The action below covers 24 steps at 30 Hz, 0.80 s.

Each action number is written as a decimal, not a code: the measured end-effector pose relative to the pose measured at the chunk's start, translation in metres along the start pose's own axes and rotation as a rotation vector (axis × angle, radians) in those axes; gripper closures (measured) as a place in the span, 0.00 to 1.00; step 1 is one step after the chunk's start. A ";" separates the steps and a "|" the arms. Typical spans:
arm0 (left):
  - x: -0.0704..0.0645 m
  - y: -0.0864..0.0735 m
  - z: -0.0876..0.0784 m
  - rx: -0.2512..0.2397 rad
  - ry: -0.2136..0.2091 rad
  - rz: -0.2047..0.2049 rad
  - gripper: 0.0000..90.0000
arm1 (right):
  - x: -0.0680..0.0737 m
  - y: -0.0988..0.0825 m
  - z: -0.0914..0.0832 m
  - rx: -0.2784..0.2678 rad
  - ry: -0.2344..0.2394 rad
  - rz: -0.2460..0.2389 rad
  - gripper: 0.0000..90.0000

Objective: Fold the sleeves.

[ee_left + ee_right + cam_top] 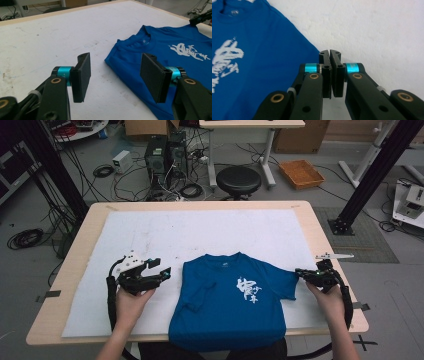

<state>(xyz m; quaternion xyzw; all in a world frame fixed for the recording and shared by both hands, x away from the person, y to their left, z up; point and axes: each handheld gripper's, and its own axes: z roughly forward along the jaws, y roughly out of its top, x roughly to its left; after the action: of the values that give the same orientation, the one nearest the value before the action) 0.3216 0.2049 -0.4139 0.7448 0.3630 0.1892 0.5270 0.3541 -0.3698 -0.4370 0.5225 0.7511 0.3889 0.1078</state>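
Your right gripper (301, 271) pinches the shirt's (227, 302) sleeve edge, ready to fold it inward. Your left gripper (162, 272) waits beside the shirt, jaws apart, holding nothing.

The T-shirt (227, 300) is soft, matt blue cloth with a white print. A scuffed, matt white sheet (150, 235) covers the pale wooden bench (80, 240). Each claw is matt black plastic.
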 end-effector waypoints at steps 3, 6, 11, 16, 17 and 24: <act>0.000 0.000 0.000 -0.002 0.002 -0.002 0.47 | 0.008 0.005 -0.009 -0.027 0.016 -0.013 0.99; 0.001 0.001 0.001 -0.003 0.001 -0.005 0.47 | 0.037 0.017 -0.019 -0.039 0.007 -0.071 0.99; -0.001 0.003 0.004 -0.002 -0.009 -0.002 0.47 | 0.089 0.036 -0.018 -0.026 -0.016 -0.174 0.98; -0.005 0.003 0.008 0.009 -0.026 -0.002 0.47 | 0.154 0.053 0.005 0.011 -0.041 -0.300 0.98; -0.006 0.003 0.010 0.012 -0.028 0.001 0.47 | 0.162 0.055 0.010 0.019 -0.045 -0.312 0.98; -0.011 0.002 0.015 0.031 -0.045 0.014 0.47 | 0.204 0.060 0.046 0.032 0.000 -0.403 0.82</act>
<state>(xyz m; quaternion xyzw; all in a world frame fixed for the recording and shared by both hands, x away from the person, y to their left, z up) 0.3254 0.1864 -0.4164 0.7595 0.3487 0.1705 0.5220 0.3348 -0.1618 -0.3763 0.3630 0.8465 0.3476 0.1753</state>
